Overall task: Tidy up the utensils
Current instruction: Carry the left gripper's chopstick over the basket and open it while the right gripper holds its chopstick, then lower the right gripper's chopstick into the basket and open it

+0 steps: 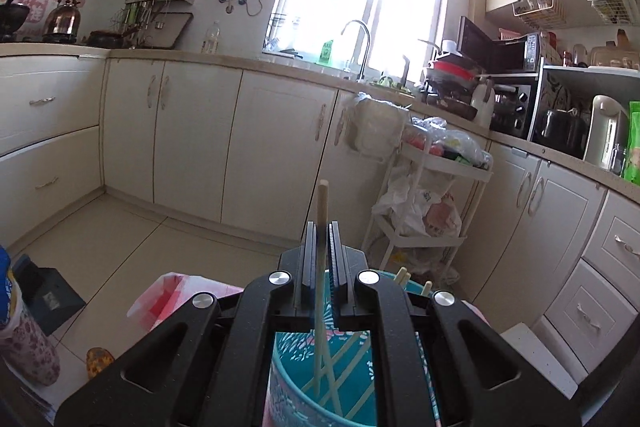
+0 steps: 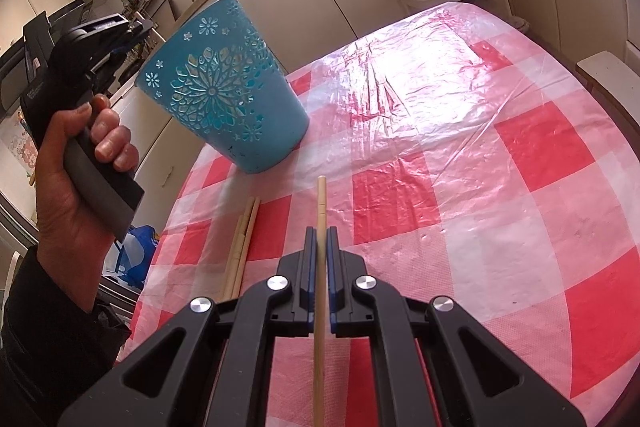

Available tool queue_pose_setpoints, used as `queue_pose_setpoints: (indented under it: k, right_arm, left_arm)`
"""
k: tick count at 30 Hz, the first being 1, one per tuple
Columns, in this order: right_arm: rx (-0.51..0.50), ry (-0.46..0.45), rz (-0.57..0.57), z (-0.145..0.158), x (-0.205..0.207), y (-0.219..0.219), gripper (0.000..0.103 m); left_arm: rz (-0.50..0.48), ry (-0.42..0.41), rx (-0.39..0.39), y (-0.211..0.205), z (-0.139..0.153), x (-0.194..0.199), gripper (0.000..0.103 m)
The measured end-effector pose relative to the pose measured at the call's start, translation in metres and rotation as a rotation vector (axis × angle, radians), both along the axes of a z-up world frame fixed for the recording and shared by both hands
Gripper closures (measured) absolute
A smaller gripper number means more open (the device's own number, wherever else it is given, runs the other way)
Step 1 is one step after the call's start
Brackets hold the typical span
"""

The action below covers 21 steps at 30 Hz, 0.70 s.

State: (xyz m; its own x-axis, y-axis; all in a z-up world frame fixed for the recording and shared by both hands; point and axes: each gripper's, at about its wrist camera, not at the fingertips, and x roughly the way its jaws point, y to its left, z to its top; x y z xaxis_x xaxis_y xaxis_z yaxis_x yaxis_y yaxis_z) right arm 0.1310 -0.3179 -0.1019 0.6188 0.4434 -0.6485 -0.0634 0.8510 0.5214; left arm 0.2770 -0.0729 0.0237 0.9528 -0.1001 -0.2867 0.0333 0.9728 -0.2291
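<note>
My left gripper (image 1: 321, 227) is shut on a wooden chopstick (image 1: 322, 203) held upright, its lower end down inside the teal perforated holder (image 1: 352, 367), which has several chopsticks in it. In the right wrist view the holder (image 2: 224, 87) stands on the red-and-white checked tablecloth (image 2: 460, 167), with the left gripper body (image 2: 80, 67) in a hand above its rim. My right gripper (image 2: 320, 233) is shut on another chopstick (image 2: 321, 199), held above the cloth. Three loose chopsticks (image 2: 244, 239) lie on the cloth to its left.
Kitchen cabinets (image 1: 192, 131) and a counter with a sink tap (image 1: 360, 43) run around the room. A white trolley (image 1: 424, 203) with plastic bags stands near the table. A white stool (image 2: 608, 75) is by the table's right edge.
</note>
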Motion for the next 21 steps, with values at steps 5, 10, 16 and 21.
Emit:
queue_pose_setpoints:
  k: [5,10,16,21]
  right_arm:
    - [0.013,-0.008,-0.009,0.003,-0.001,-0.002,0.097]
    - [0.041,-0.089,-0.007,0.035,-0.003,0.002,0.097]
    - [0.091,-0.271,0.002,0.109,0.015,0.011,0.097]
    - [0.102,-0.399,-0.004,0.165,0.047,0.023,0.097]
  left_arm:
    - [-0.009,0.037,0.012,0.01,-0.003,-0.016,0.084]
    - [0.014,0.021,0.026,0.029,-0.004,-0.056,0.062]
    - [0.038,0.076,-0.011,0.056,-0.035,-0.098,0.053]
    - [0.064,0.164,-0.095,0.078,-0.071,-0.112,0.053]
